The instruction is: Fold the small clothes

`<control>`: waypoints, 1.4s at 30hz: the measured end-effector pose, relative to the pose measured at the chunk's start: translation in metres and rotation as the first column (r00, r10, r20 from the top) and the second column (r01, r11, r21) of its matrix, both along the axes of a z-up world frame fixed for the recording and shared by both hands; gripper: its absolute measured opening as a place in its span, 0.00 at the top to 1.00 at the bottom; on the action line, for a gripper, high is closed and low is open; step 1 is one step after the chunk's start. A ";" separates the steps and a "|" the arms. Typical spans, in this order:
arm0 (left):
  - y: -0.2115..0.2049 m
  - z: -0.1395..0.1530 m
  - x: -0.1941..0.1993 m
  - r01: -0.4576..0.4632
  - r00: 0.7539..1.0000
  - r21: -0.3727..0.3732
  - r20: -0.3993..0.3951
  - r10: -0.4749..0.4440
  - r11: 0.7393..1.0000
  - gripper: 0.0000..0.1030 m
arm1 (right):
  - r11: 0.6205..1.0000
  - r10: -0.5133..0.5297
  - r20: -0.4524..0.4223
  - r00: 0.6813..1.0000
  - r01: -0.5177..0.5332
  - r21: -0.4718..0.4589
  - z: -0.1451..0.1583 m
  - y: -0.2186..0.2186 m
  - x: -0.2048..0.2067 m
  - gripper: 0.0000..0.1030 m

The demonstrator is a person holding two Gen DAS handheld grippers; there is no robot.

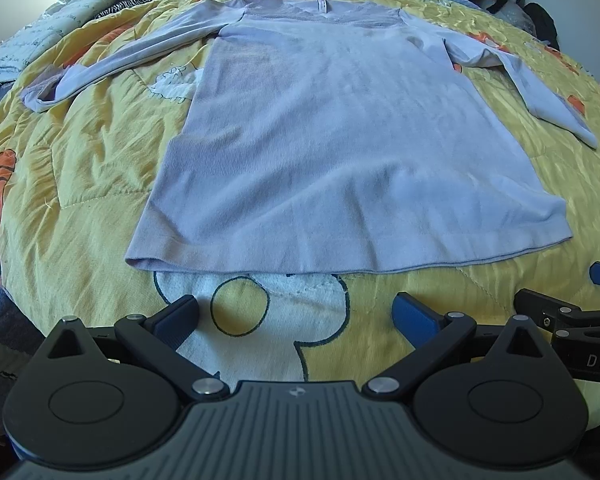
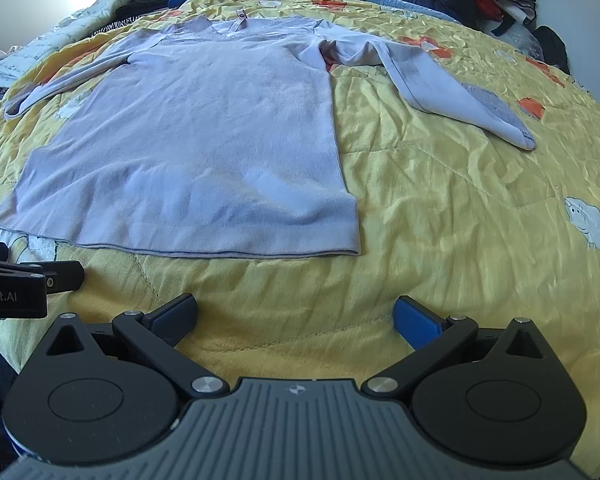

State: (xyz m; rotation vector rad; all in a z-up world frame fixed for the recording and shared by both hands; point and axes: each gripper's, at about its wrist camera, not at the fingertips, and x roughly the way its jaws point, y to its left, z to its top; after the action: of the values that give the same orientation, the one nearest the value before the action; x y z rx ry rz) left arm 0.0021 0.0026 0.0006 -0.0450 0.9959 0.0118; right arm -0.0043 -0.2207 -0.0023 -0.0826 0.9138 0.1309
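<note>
The left gripper (image 1: 294, 312) and right gripper (image 2: 294, 314) both have their fingers wide apart, holding nothing. Just ahead, the purple shirt (image 1: 340, 140) lies flat on the yellow blanket (image 2: 460, 200) — soft, light and floppy. I think a pinch at each bottom corner of its hem would work best.

left gripper (image 1: 296, 314): jaws spread wide, nothing btwn the blue pads, held low & level, pointing fwd
right gripper (image 2: 296, 314): same deal, jaws wide apart, nothing held, low & level
spacing: side by side, right one just beside the left
</note>
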 end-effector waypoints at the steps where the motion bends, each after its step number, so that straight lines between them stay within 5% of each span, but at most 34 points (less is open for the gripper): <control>1: 0.000 0.000 0.000 0.000 1.000 0.000 -0.002 0.000 1.000 0.00 | 1.000 0.000 0.000 1.000 0.000 0.000 0.000 0.000 0.000 0.00; 7: 0.000 0.006 -0.002 0.001 1.000 0.019 -0.022 0.000 1.000 0.00 | 1.000 0.008 0.004 1.000 -0.008 0.002 0.001 -0.002 0.001 0.00; 11: -0.001 0.028 -0.008 0.019 0.999 0.036 0.050 -0.021 0.999 0.00 | 1.000 0.015 0.013 1.000 -0.015 0.019 0.006 -0.012 0.005 0.01; 20: -0.005 0.067 0.029 -0.021 0.984 -0.050 0.176 0.030 0.999 0.00 | 0.999 -0.013 0.191 0.982 0.003 0.050 0.034 -0.072 0.041 0.03; 24: -0.015 0.069 0.053 -0.021 0.985 -0.057 0.169 0.030 0.998 0.00 | 1.000 -0.023 0.249 0.968 0.017 0.027 0.043 -0.112 0.073 0.20; 30: -0.035 0.064 0.074 0.003 0.990 -0.041 0.144 0.003 0.999 0.00 | 1.000 0.013 0.254 0.967 -0.016 0.011 0.042 -0.175 0.121 0.28; 33: -0.043 0.061 0.081 0.010 0.992 -0.033 0.129 -0.006 0.999 0.00 | 0.998 0.055 0.203 0.978 -0.051 -0.025 0.033 -0.191 0.140 0.47; 39: -0.050 0.057 0.091 0.005 0.994 -0.022 0.110 -0.003 1.000 0.00 | 0.994 0.110 0.126 0.986 -0.106 -0.036 0.017 -0.198 0.159 0.53; 42: -0.052 0.055 0.096 0.003 0.995 -0.022 0.098 -0.001 1.000 0.00 | 0.989 0.146 0.098 0.984 -0.148 0.009 0.015 -0.199 0.164 0.71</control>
State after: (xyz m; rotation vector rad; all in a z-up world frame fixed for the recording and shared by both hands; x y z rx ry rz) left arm 0.0984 -0.0495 0.0557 -0.0645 0.8979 -0.0030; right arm 0.1598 -0.4195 0.0125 -0.1402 0.8092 0.2693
